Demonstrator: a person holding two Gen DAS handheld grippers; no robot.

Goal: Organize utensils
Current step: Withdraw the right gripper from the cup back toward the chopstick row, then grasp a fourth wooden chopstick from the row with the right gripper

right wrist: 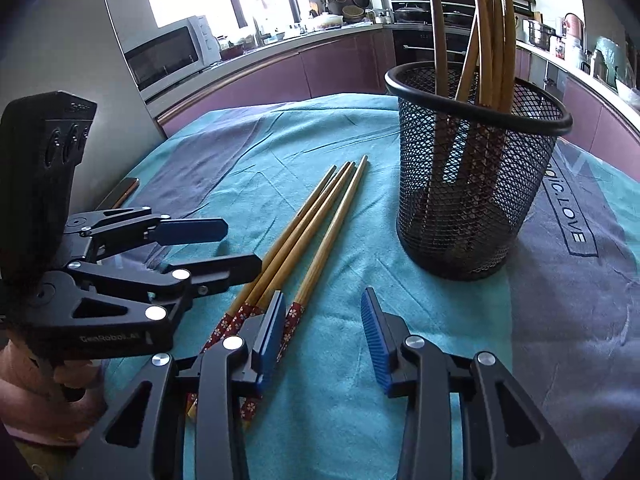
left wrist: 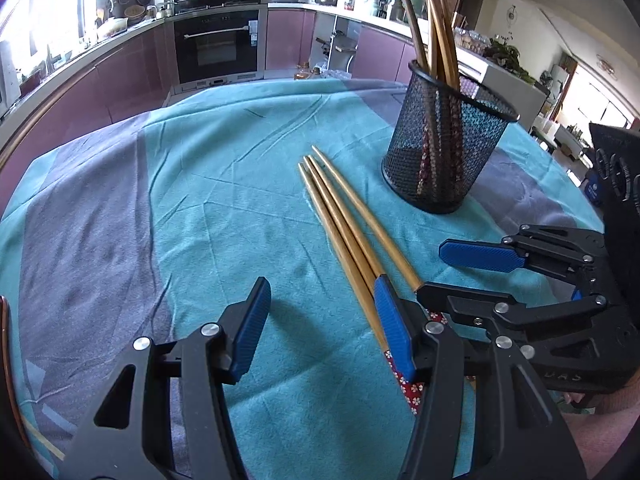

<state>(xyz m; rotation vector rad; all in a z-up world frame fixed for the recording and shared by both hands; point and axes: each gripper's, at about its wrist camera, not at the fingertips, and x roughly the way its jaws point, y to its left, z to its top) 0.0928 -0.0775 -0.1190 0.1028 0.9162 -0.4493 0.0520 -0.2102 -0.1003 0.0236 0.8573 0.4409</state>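
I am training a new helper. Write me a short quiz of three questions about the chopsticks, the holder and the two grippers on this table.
1. True or false: the loose chopsticks lie on the teal cloth with their patterned red ends toward the grippers.
2. Multiple choice: the black mesh holder is
A. lying on its side
B. upright with chopsticks in it
C. upright and bare inside
3. Fill in: neither the left gripper nor the right gripper holds anything; the jaws of both are ____.

Key: 1 true; 2 B; 3 open
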